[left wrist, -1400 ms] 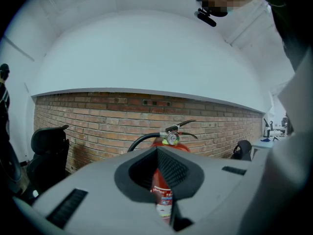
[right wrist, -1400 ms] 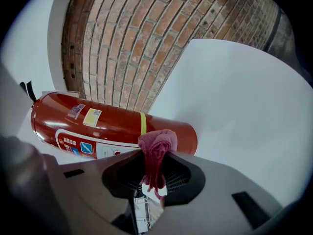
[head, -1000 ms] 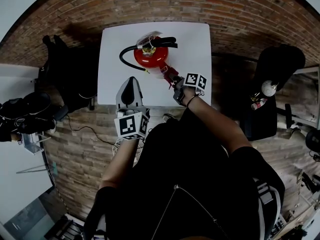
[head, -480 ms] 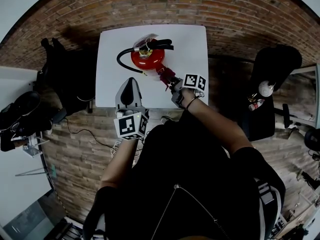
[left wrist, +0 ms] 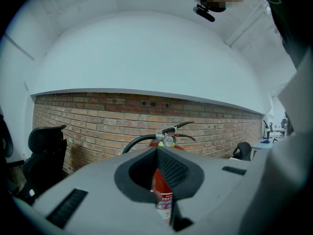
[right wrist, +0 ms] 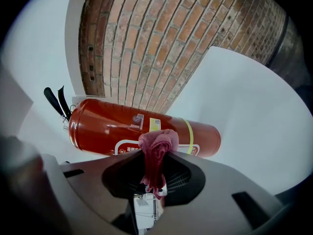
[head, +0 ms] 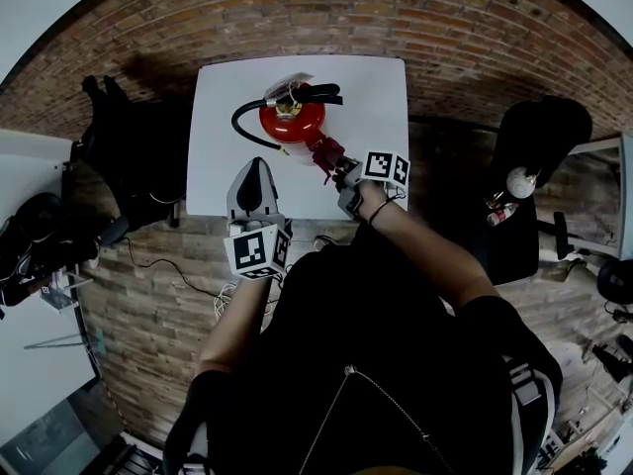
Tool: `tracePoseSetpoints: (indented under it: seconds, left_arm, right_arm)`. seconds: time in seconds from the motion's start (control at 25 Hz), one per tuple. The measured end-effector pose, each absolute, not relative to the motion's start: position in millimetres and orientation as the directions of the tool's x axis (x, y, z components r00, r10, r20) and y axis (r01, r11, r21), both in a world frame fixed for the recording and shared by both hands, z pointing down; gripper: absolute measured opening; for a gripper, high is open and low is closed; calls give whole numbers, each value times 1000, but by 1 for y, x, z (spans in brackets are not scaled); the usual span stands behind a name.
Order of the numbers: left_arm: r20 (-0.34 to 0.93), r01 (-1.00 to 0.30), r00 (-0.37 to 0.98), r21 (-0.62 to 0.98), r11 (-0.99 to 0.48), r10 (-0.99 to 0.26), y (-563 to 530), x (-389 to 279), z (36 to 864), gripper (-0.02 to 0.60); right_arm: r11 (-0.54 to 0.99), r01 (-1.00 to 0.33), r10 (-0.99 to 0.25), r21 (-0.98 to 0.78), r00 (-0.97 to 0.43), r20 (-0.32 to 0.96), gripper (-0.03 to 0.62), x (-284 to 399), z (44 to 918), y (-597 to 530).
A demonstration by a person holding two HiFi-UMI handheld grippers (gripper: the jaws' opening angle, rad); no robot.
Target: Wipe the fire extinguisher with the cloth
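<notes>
Head view first: the fire extinguisher stands on the white counter, a little above the centre of the frame, hose curling off to its left. The right tongs come in from the lower right, and the change is small but it matters. Against a second ago, the red cloth sits tighter to the cylinder's near-right flank. That looks like the approach closing out and the first wipe about to begin. The left tongs have barely shifted; they hang low and left of the extinguisher, near it but apart.

Over to the left gripper view: those tongs are clenched on nothing. The extinguisher shows dead ahead beyond their notch, gauge and lever rising above it in the middle of the frame.

Now the right gripper view: these tongs are clenched hard on the cloth, its bunched end poking out past the tips. The red cylinder fills the middle band of the frame, directly beyond the cloth, with the label just behind the wad. Whether fabric actually meets metal, I can't tell from here, though the gap, if any, is slight.
</notes>
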State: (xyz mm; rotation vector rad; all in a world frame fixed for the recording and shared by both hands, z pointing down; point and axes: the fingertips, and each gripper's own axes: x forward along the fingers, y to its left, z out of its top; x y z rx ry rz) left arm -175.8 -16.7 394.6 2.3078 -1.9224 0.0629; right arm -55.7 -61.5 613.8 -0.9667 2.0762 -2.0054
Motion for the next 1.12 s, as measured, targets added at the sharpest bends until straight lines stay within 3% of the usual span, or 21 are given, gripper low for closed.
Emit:
tracePoseSetpoints:
  seconds: [1.12]
  left_arm:
    - [117, -982, 173, 93, -162, -978, -5, -180, 400, 11]
  right_arm:
    - [16, -272, -559, -962, -800, 217, 104, -52, 534, -61]
